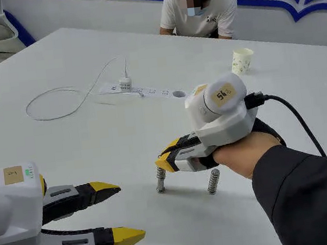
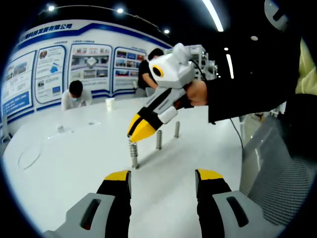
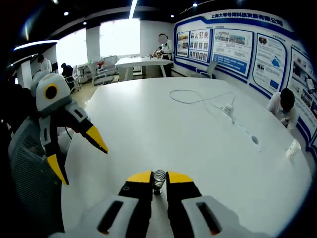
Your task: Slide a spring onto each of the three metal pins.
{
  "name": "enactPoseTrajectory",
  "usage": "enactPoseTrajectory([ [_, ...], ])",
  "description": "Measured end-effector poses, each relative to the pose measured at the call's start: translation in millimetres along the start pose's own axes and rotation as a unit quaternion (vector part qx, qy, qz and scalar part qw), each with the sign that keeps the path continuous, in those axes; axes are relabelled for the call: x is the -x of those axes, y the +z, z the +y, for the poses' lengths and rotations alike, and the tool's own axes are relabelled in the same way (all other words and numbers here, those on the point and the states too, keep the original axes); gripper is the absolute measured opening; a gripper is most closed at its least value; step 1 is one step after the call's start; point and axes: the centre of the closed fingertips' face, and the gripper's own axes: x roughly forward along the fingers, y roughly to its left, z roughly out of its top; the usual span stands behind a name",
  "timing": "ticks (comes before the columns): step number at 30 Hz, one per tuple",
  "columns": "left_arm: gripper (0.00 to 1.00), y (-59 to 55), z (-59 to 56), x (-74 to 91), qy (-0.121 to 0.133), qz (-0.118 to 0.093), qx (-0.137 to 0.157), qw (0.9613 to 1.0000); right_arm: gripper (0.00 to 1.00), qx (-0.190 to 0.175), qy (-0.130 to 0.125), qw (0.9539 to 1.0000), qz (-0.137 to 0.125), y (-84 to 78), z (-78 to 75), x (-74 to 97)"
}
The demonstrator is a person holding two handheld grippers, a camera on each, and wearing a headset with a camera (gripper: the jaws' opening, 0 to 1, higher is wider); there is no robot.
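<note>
Three upright pins (image 2: pixel 159 140); a spring (image 3: pixel 159 181) tops one.

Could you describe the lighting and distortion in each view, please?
Head view: soft light, faint shadows by spring-covered metal pins. Left gripper view: fisheye bends the white table; ceiling lights glare. Right gripper view: windows blown out, coiled steel spring sharp.
</note>
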Motion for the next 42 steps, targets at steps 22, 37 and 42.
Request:
enactPoseTrajectory([
  [22, 0.53, -1.4, -1.4, -1.6, -0.005, 0.004, -0.001, 1.0000, 0.12, 0.006, -0.015, 0.9998, 0.013, -17.6, 1.6, -14.4],
  [37, 0.53, -1.8, -1.9, -2.0, -0.006, 0.004, -0.001, 1.0000, 0.12, 0.014, -0.015, 0.9996, 0.022, -22.6, 3.1, -20.4],
  [42, 0.53, -1.6, -1.8, -2.0, -0.005, 0.004, -0.001, 1.0000, 0.15, 0.017, -0.018, 0.9995, 0.018, -21.5, 1.8, -19.7],
])
